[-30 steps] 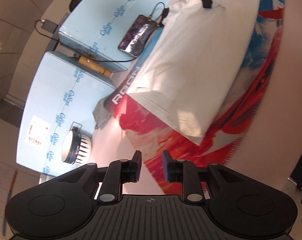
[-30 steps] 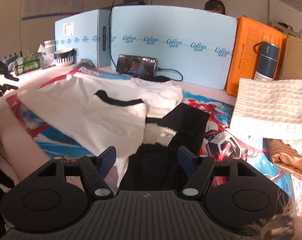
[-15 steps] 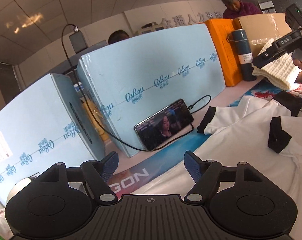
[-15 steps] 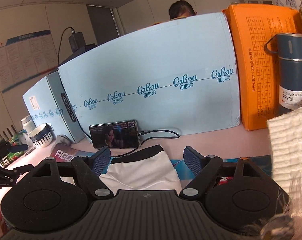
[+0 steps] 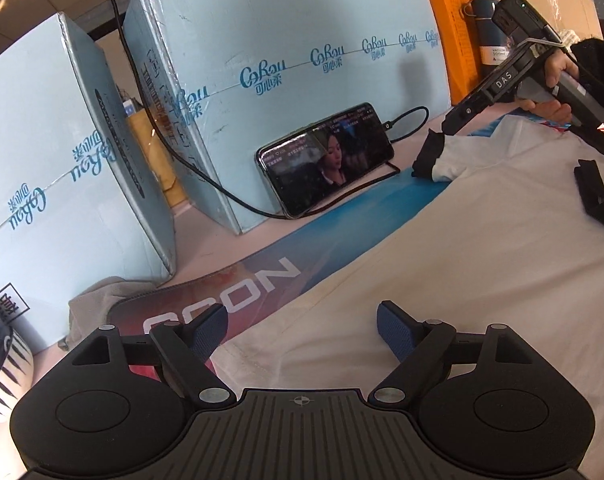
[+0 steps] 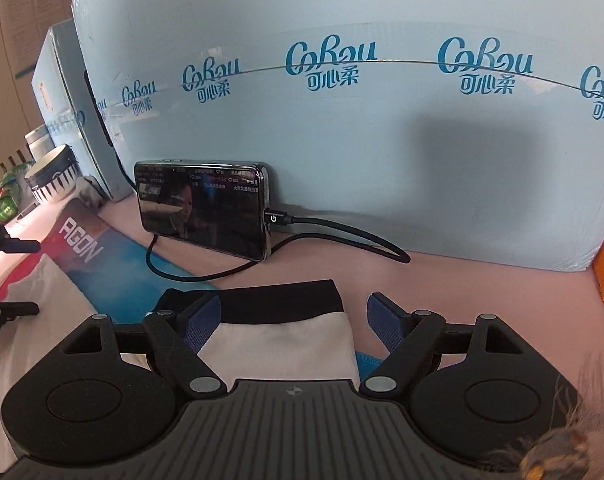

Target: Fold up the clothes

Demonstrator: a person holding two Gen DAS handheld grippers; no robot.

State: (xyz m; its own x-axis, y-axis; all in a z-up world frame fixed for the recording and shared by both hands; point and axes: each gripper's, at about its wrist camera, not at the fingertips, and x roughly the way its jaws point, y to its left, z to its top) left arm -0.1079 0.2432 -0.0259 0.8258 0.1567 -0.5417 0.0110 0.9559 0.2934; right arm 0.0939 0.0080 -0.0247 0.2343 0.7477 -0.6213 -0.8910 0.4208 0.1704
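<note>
white T-shirt (image 5: 454,280) | black-trimmed sleeve (image 6: 286,320) | lying spread flat on printed mat (image 5: 342,216)

We note a white shirt (image 5: 442,280) with black sleeve cuff (image 6: 286,304). Boxes (image 5: 302,92) are pale blue with teal lettering; the bowl (image 6: 54,178) is black-and-white striped.

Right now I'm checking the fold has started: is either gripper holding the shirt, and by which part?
Nothing is held. The left gripper stands open over the white shirt's edge; the right gripper stands open around its black-cuffed sleeve, pads not pressing.
</note>
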